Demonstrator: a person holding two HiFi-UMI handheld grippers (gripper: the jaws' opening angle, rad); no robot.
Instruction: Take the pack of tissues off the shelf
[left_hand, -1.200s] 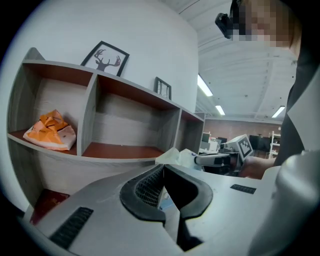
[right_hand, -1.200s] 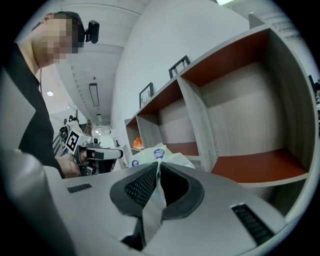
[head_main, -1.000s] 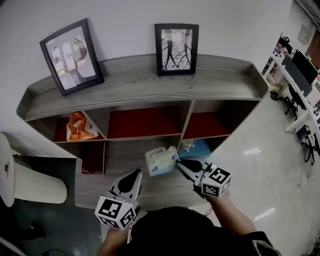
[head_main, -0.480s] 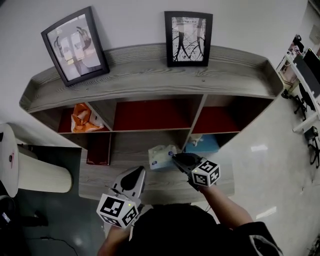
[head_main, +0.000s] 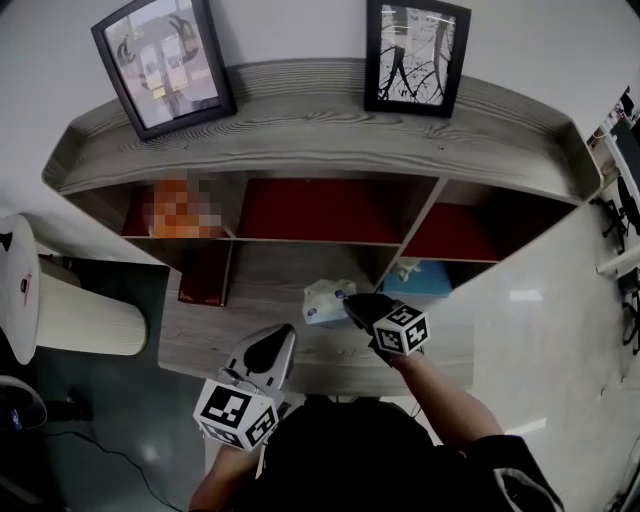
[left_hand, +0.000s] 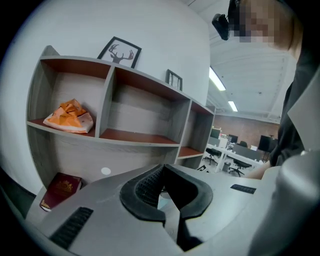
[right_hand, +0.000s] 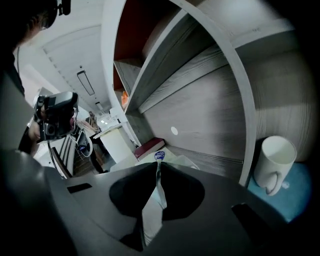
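Observation:
The pack of tissues (head_main: 322, 301), pale green-white plastic, hangs out in front of the grey wooden shelf (head_main: 320, 140), just over its low front board (head_main: 250, 340). My right gripper (head_main: 347, 298) is shut on the pack's right edge. In the right gripper view the thin plastic edge is pinched between the jaws of the right gripper (right_hand: 157, 169), and the tissue pack (right_hand: 176, 161) shows beyond them. Whether the pack touches the board I cannot tell. My left gripper (head_main: 283, 333) is shut and holds nothing, left of the pack; in its own view the left gripper (left_hand: 163, 172) faces the compartments.
Two framed pictures (head_main: 165, 65) (head_main: 415, 55) stand on the shelf top. An orange bag (left_hand: 67, 116) lies in the upper left compartment, a dark red book (left_hand: 60, 189) in the lower left. A white mug (right_hand: 274, 162) stands on a blue pad in the lower right compartment. A white bin (head_main: 70, 320) stands at left.
My right gripper has sunk with the tissue pack, from in front of the lower compartments to just over the front board. The left gripper has hardly moved.

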